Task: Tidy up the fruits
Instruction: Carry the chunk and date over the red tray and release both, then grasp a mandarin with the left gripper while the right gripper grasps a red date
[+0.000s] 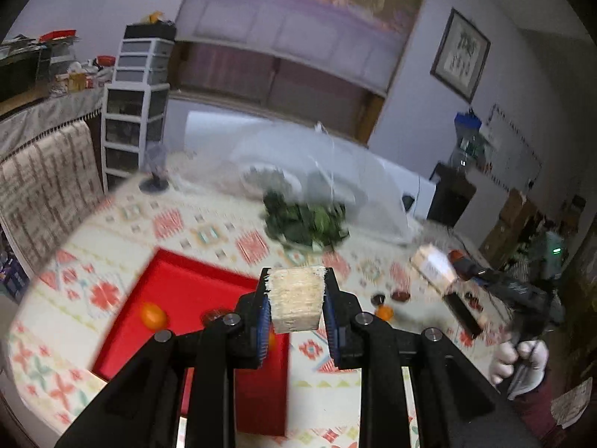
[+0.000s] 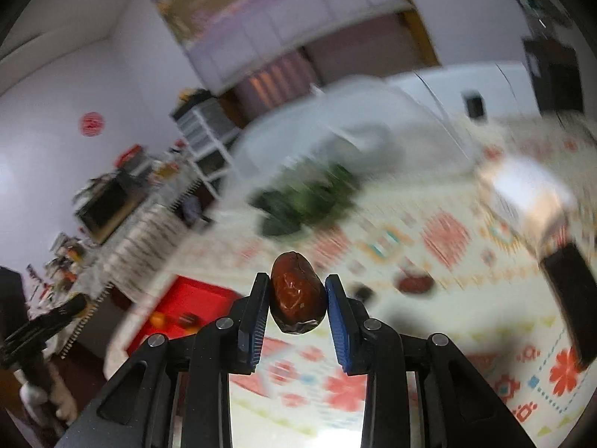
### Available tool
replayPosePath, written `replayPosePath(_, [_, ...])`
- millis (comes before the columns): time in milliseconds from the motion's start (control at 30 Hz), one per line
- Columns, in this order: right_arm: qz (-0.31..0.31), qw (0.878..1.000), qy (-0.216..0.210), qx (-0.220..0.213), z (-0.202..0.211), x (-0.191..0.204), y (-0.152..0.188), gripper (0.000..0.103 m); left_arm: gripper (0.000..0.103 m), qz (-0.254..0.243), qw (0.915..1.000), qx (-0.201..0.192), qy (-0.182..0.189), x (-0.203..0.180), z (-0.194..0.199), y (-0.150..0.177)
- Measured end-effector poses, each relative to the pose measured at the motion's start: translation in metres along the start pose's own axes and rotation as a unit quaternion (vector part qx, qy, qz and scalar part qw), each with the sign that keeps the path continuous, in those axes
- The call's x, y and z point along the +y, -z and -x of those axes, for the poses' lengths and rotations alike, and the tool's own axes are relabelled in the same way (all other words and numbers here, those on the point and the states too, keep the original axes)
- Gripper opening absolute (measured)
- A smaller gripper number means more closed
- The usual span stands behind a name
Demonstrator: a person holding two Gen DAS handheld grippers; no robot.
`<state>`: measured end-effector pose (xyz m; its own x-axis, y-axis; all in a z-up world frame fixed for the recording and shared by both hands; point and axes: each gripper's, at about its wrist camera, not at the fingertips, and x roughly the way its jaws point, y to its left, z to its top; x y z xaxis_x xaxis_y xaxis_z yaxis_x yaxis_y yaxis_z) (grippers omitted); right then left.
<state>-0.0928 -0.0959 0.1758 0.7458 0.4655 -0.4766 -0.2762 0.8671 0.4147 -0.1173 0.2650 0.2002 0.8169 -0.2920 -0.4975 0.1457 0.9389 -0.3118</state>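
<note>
— What's closest to you?

— The left gripper, its black arms and blue pads clamped on a pale, fibrous cube-shaped block, held above the near edge of the flat red tray.

— And the other?

— The right gripper pinches a glossy, wrinkled reddish-brown date upright between its pads, lifted clear of the patterned tablecloth.

— What does each view add?

— The left one shows the right gripper out to the side, a white-gloved hand gripping its handle, plus a small orange fruit lying in the tray and another orange with a dark fruit loose on the cloth. The right one shows the date itself, hidden from the left.

— The room?

— Blurred: a round table, a clear mesh food dome behind a heap of dark leafy greens, white plastic drawers by the wall, a framed picture.
</note>
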Motion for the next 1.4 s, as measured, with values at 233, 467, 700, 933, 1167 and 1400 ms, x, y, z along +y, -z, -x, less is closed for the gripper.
replayPosePath(233, [0.071,0.996,-0.055,-0.011,-0.007,0.116,-0.072,0.033,0.024,-0.026,0.9956,0.004,-0.089,0.048,-0.012,-0.046])
replayPosePath(467, [0.076,0.988,-0.068,0.12,-0.141,0.154,-0.004,0.033,0.024,0.043,0.9914,0.079,-0.095,0.124,-0.103,-0.007])
replayPosePath(700, [0.089,0.973,-0.022,0.213,-0.239,0.144,0.075,0.033,0.024,0.085,0.98,0.149,-0.1,0.166,-0.169,0.03])
replayPosePath(933, [0.1,0.969,0.004,0.224,-0.262,0.14,0.09,0.034,0.039,0.106,0.9779,0.152,-0.096,0.176,-0.171,0.033])
replayPosePath(1167, [0.077,0.976,-0.002,0.205,-0.238,0.131,0.081,0.043,0.06,0.104,0.9841,0.117,-0.085,0.151,-0.137,0.022])
replayPosePath(1400, [0.06,0.986,0.033,0.149,-0.16,0.077,0.056,0.043,0.085,0.091,0.9917,0.083,-0.038,0.08,-0.091,0.023])
